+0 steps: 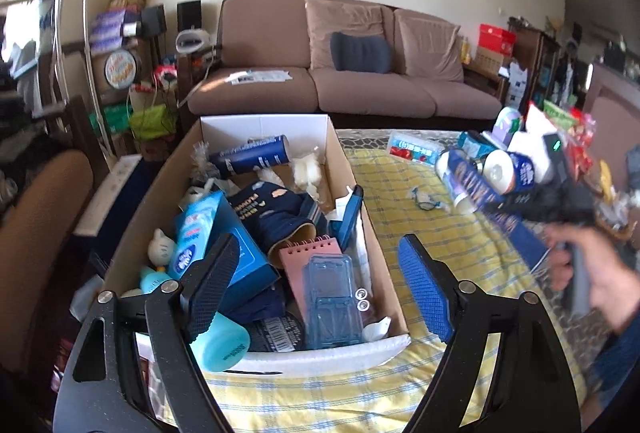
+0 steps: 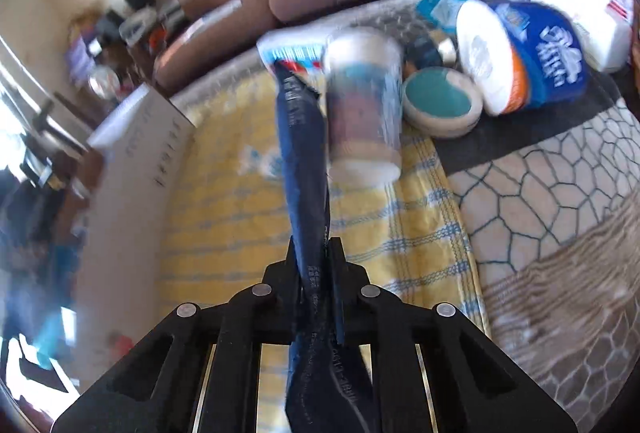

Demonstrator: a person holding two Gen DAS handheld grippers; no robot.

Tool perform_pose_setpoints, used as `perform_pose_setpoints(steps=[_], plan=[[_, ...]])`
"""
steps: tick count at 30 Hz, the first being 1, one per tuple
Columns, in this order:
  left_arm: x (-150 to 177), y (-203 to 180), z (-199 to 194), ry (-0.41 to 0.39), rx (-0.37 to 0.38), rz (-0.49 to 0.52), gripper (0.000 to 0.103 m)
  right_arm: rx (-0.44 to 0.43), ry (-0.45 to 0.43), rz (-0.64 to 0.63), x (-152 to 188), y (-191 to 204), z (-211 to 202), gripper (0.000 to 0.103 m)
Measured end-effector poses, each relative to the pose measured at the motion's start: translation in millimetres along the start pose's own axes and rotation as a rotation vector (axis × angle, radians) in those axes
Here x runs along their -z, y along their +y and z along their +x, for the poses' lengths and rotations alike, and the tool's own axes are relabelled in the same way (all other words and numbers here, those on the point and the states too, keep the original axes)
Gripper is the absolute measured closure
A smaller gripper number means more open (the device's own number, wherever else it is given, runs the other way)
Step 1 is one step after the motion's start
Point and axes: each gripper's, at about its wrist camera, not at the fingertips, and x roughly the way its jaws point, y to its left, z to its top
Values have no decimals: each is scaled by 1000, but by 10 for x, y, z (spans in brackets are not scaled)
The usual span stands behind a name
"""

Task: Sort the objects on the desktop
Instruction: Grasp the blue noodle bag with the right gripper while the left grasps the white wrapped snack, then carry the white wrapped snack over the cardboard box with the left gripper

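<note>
My right gripper (image 2: 314, 247) is shut on a flat dark blue packet (image 2: 304, 153) with pale lettering, which sticks out forward from between the pads above the yellow checked cloth (image 2: 224, 225). The left wrist view shows the same packet (image 1: 520, 233) at the right, held up by a hand (image 1: 600, 281). My left gripper (image 1: 316, 249) stands open over the near end of an open cardboard box (image 1: 264, 125), with nothing between its fingers. In the box lie a blue bottle (image 1: 256, 153), a pink notepad (image 1: 312, 253), a clear blister pack (image 1: 332, 297) and several other things.
A blurred white-capped jar (image 2: 364, 101), a round tin with a teal lid (image 2: 440, 97), a wrapped paper roll (image 2: 524, 57) and white packs (image 2: 592, 5) crowd the table's far right. A brown sofa (image 1: 360, 73) stands behind. The box's outer wall (image 2: 132, 153) rises left of the right gripper.
</note>
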Motion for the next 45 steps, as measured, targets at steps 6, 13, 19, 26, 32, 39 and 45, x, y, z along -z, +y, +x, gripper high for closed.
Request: perform_pose_setpoints(steps=[6, 13, 19, 26, 32, 39, 45], plan=[[-216, -223, -53, 14, 108, -143, 9, -53, -173, 13, -111, 94, -749, 92], [-659, -1298, 561, 110, 138, -110, 0, 42, -302, 63, -300, -225, -1243, 92], [-554, -1705, 2132, 448, 238, -351, 1, 53, -304, 216, -338, -753, -1411, 92], [-394, -1758, 3310, 494, -70, -431, 6, 14, -266, 272, -365, -997, -1334, 92], [-399, -1936, 3492, 459, -173, -290, 75, -13, -249, 301, -434, -1102, -1214, 92], [-159, -1933, 2787, 488, -3, -198, 75, -38, -251, 341, -415, -1132, -1257, 92], [-77, -1958, 1538, 403, 130, -36, 75, -70, -254, 349, -316, -997, -1350, 92]])
